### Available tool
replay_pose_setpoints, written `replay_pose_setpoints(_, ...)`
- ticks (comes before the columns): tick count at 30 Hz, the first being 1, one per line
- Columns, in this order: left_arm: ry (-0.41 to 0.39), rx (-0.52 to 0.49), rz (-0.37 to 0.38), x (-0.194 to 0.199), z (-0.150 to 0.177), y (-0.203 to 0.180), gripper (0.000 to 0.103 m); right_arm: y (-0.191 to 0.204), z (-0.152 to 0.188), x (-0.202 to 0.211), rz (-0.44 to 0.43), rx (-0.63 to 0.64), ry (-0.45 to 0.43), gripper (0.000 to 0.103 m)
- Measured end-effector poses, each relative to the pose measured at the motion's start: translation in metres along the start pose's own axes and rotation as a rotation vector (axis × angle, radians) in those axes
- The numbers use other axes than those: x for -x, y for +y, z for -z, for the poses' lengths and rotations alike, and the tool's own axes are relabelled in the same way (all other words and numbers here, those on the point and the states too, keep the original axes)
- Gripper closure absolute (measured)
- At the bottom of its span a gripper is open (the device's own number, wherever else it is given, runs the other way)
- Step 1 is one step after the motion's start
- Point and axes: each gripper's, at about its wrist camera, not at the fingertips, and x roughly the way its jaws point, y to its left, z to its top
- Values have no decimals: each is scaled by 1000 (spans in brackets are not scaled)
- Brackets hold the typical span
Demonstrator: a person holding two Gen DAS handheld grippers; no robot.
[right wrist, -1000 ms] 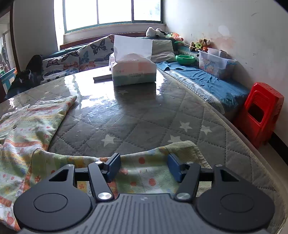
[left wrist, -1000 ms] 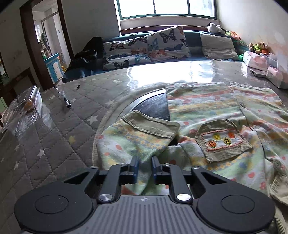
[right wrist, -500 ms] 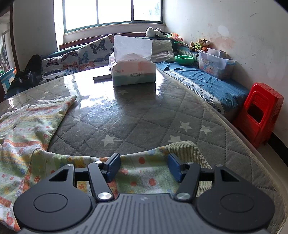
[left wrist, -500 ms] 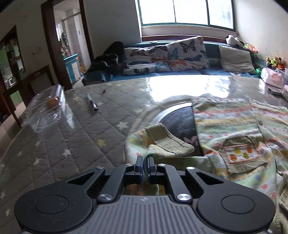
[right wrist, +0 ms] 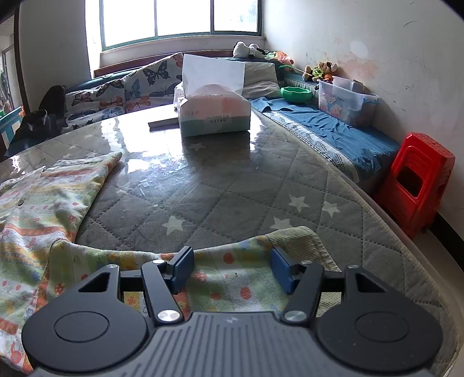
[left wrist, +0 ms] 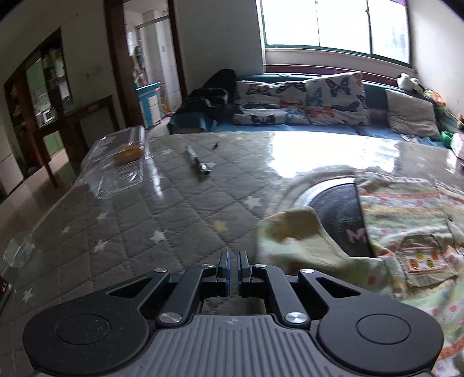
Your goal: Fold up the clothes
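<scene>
Bright window point(left wrist: 336, 26) above butterfly-cushioned sofa point(left wrist: 304, 101); red stool point(right wrist: 417, 182) by wall.

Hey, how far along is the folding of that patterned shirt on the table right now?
Barely started. Done: the left sleeve lies bunched up beside the shirt body. In hand: nothing clearly; the left gripper is shut over bare tablecloth with no cloth visible between its fingers, and the right gripper hangs open over the right sleeve. Left: the right sleeve and the body, which lies spread out.
</scene>
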Motion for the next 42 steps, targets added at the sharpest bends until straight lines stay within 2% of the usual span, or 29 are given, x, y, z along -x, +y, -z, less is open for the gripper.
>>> replay_pose_setpoints(3,8,36,-24,-3,1,13,98,0,0,0,3,1,3,42)
replay_pose_setpoints(7,8,54,28,4,3,23,98,1,0,0,8,1,3,41)
replay_pose_setpoints(13,-26,-47,150,22,8,-1,94,3,0,-1,12,4,3,35)
replay_pose_setpoints(14,-29,-65,163,22,9,-6,92,3,0,-1,11,3,3,35)
replay_pose_setpoints(16,-34,-106,183,20,11,-17,77,2,0,-1,9,2,3,35)
replay_pose_setpoints(17,-36,-126,186,19,12,-22,73,2,0,-1,9,3,2,35)
replay_pose_setpoints(21,-33,-181,193,16,15,-34,69,3,0,-1,8,2,1,34)
replay_pose_setpoints(23,-47,-182,205,19,14,-34,63,3,0,-1,8,3,-1,33)
replay_pose_setpoints(28,-44,-233,189,10,13,-41,62,4,1,-2,7,2,-6,29)
replay_pose_setpoints(31,-32,-230,182,3,13,-42,62,5,3,-3,3,5,-5,16)
replay_pose_setpoints(33,-25,-215,178,-2,12,-41,65,6,4,-3,2,10,-8,15)
replay_pose_setpoints(42,-25,-188,160,-6,11,-37,65,24,-3,9,-16,78,-19,10)
